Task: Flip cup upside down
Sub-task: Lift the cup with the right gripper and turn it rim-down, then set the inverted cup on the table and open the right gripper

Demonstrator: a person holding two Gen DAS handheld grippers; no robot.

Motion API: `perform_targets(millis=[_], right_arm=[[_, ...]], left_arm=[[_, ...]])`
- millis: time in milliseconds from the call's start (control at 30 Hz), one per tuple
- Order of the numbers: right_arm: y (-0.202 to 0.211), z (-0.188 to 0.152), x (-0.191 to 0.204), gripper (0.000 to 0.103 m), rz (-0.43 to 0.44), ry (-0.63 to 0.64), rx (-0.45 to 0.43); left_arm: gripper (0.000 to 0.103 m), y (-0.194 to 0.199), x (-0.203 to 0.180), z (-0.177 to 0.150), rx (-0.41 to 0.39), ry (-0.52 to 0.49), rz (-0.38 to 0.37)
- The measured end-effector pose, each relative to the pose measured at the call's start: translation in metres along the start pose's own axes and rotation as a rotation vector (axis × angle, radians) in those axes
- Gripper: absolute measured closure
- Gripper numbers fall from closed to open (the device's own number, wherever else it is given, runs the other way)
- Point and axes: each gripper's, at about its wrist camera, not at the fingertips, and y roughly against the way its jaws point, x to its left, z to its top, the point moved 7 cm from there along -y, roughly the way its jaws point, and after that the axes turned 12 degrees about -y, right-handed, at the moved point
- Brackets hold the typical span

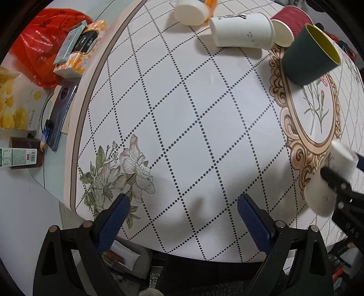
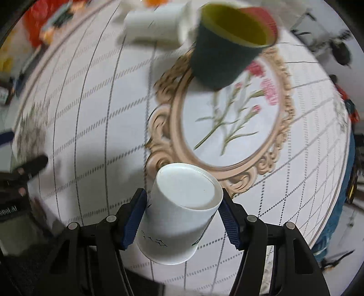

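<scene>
My right gripper (image 2: 182, 211) is shut on a white paper cup (image 2: 179, 214). The cup is tilted with its closed base facing away from me and its mouth toward the gripper, held above the tablecloth. The same cup (image 1: 329, 182) shows at the right edge of the left wrist view, between the right gripper's black fingers. My left gripper (image 1: 182, 218) is open and empty, low over the near edge of the round table (image 1: 182, 113).
A dark green cup with a yellow inside (image 1: 311, 54) (image 2: 225, 45) stands upright at the far side. A white cup (image 1: 243, 30) lies on its side by a red cup (image 1: 287, 25). Another white cup (image 1: 190, 11) lies farther back. Boxes, a phone (image 1: 60, 113) and a red bag (image 1: 43, 43) sit at the left.
</scene>
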Motion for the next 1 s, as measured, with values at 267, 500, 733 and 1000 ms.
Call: perform_targets(millis=[267,500,733,1000], right_arm=[[0.018,-0.015,-0.004,0.037,-0.008,-0.149,-0.318],[0.018,-0.041,0.004,0.040,-0.008,-0.146,-0.360],[0.014,-0.054,0.002,0.039,-0.031,-0.181,-0.319],[0.034,-0.081,-0.011,0.008,-0.019,-0.313,-0.228]], left_arm=[[0.006,0.001,-0.015,-0.001,0.000,-0.065,0.020],[0.006,0.006,-0.030,-0.003,-0.015,-0.115,0.023],[0.006,0.015,-0.035,-0.002,-0.046,-0.134,0.011],[0.006,0.047,-0.044,-0.008,-0.132,-0.172,-0.005]])
